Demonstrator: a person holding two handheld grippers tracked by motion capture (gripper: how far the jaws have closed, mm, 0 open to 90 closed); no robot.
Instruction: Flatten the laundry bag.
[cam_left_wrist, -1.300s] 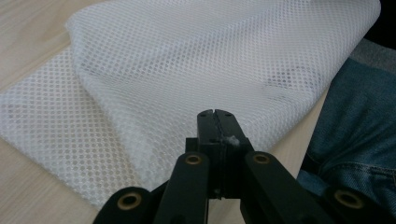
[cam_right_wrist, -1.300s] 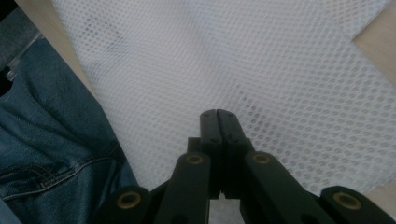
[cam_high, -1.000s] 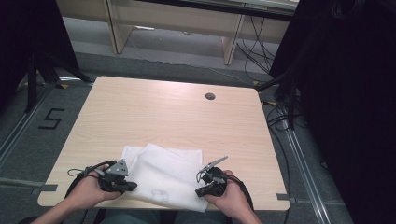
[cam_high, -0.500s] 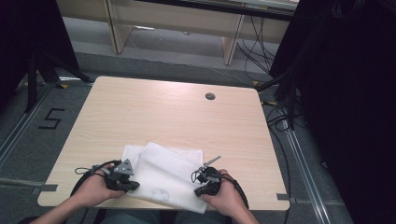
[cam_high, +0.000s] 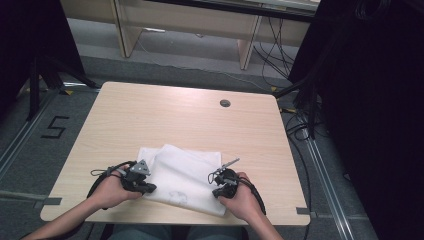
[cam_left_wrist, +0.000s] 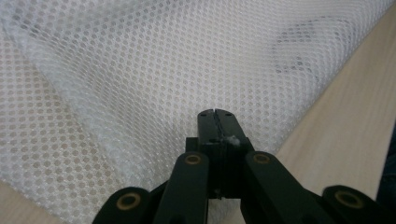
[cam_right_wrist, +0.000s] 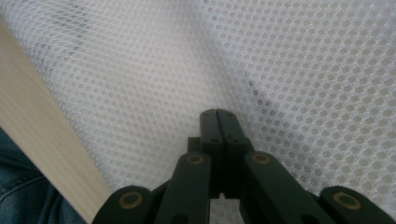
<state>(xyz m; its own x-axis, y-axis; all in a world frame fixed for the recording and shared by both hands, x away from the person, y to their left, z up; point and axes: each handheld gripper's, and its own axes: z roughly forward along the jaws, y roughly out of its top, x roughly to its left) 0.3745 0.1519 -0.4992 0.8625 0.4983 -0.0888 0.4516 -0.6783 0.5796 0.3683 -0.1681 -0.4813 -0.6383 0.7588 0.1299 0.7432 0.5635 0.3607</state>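
A white mesh cloth (cam_high: 182, 170) lies folded on the near part of the light wooden table (cam_high: 175, 115), with a faint dark marking (cam_high: 177, 196) near its front edge. My left gripper (cam_high: 150, 189) is at the cloth's left front side, jaws shut, with a bit of mesh caught between them (cam_left_wrist: 231, 138). My right gripper (cam_high: 216, 192) is at the right front side, jaws also pressed together on the mesh. In the left gripper view the closed tips (cam_left_wrist: 215, 112) lie over the mesh (cam_left_wrist: 140, 70). The right gripper view shows the same: closed tips (cam_right_wrist: 218, 112) over mesh (cam_right_wrist: 280, 56).
A round cable hole (cam_high: 225, 103) sits near the table's far edge. The table's front edge (cam_high: 175, 220) runs close under both hands. Cables (cam_high: 300, 125) trail on the floor to the right, and wooden furniture legs (cam_high: 245, 47) stand beyond the table.
Both hands have moved away from the front edge and slightly toward each other. The cloth has shifted with them and looks a little narrower.
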